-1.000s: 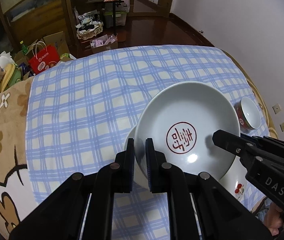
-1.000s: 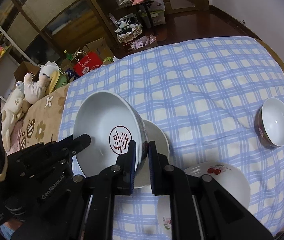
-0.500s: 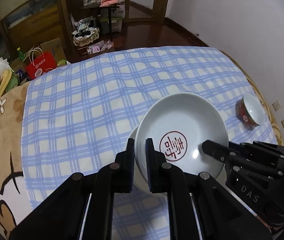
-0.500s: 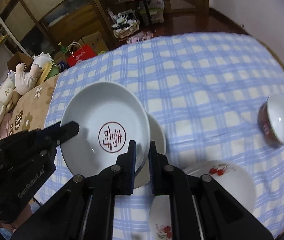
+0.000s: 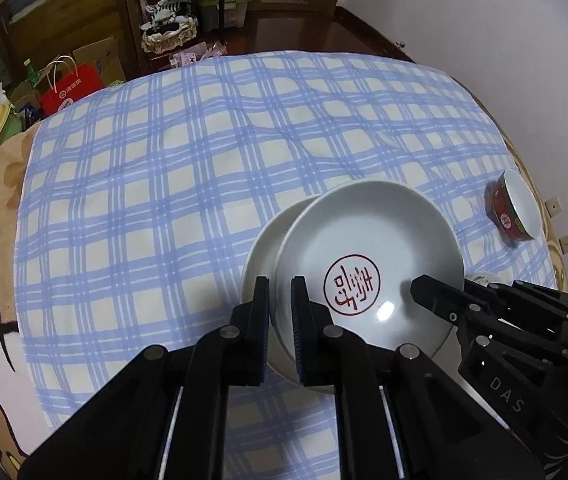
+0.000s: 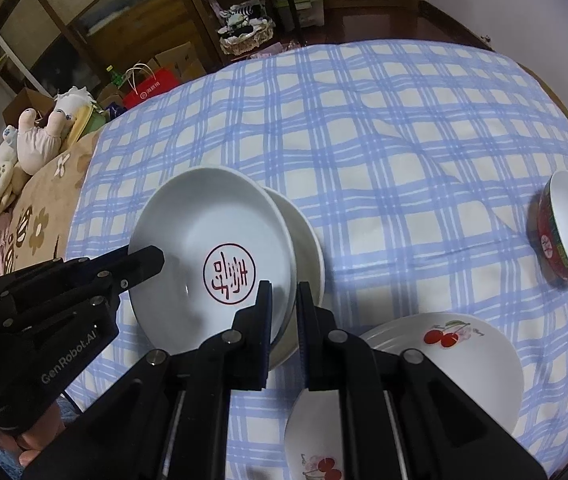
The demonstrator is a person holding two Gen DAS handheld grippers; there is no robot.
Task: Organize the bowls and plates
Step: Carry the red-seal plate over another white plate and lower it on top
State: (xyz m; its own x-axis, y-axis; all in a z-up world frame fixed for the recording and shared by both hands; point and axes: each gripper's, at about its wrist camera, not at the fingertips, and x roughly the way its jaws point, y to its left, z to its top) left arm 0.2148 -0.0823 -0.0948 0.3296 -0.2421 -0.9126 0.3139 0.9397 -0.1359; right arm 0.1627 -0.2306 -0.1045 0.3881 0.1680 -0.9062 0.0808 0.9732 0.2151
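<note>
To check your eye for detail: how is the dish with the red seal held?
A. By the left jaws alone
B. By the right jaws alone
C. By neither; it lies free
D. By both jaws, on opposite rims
D: the left gripper and right gripper each clamp a rim of the dish.

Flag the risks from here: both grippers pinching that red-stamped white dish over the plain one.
1. The white dish with the red stamp sits off-centre over the plain white dish; released so, it may land askew or clink.
2. Left gripper and right gripper each grip only thin rim; uneven release could tip it.
3. The cherry-print plates lie close beside the right gripper.
</note>
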